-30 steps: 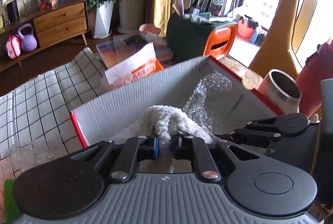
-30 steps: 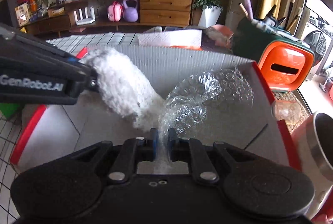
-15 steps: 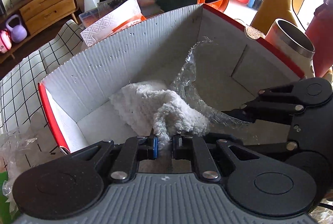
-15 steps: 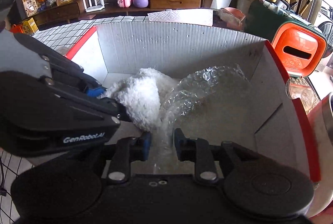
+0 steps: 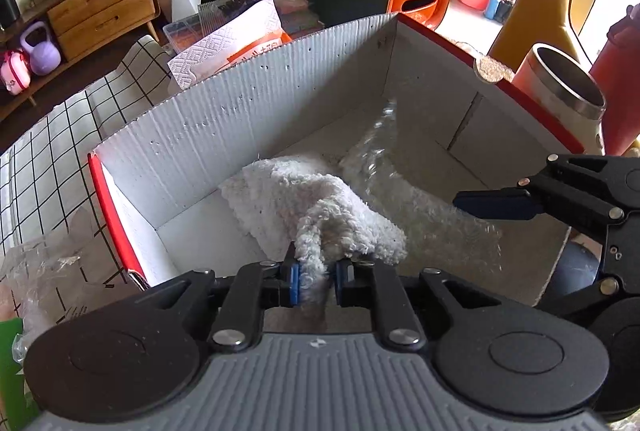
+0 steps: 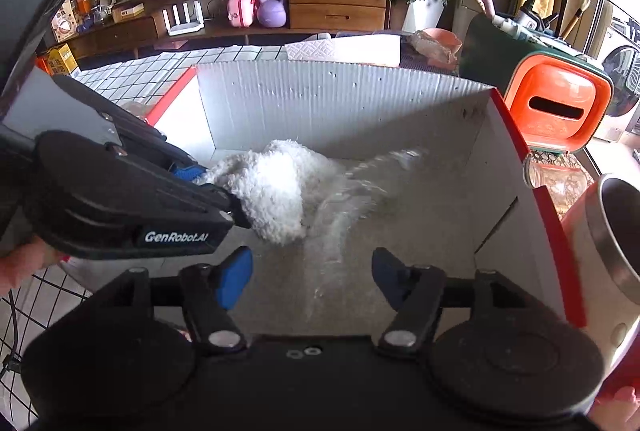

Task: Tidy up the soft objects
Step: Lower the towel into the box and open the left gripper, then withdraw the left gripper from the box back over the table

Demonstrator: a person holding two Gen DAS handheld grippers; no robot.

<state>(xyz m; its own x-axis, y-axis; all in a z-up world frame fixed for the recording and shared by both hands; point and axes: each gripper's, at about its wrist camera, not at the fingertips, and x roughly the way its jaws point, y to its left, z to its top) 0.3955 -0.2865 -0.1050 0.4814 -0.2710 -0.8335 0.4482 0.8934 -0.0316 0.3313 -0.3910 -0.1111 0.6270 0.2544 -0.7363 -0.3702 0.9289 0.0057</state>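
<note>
A white fluffy towel (image 5: 304, 195) lies inside a white corrugated box with red edges (image 5: 256, 103). My left gripper (image 5: 314, 281) is shut on a fold of the towel at the box's near side. The towel also shows in the right wrist view (image 6: 276, 187), with the left gripper (image 6: 224, 199) on it. A clear bubble wrap sheet (image 6: 360, 199) lies loose in the box to the right of the towel; it also shows in the left wrist view (image 5: 400, 191). My right gripper (image 6: 312, 275) is open above the bubble wrap, holding nothing.
A steel-rimmed pink cup (image 5: 560, 91) stands right of the box. An orange-and-green container (image 6: 556, 107) with brushes stands behind it. A tissue pack (image 5: 228, 47) lies behind the box. Crumpled clear plastic (image 5: 44, 271) lies on the checked tablecloth (image 5: 48, 151) at the left.
Both grippers lowered the towel and bubble wrap into the box. My right gripper opened and let go of the bubble wrap, which dropped flat. My left gripper stays shut on the towel.
</note>
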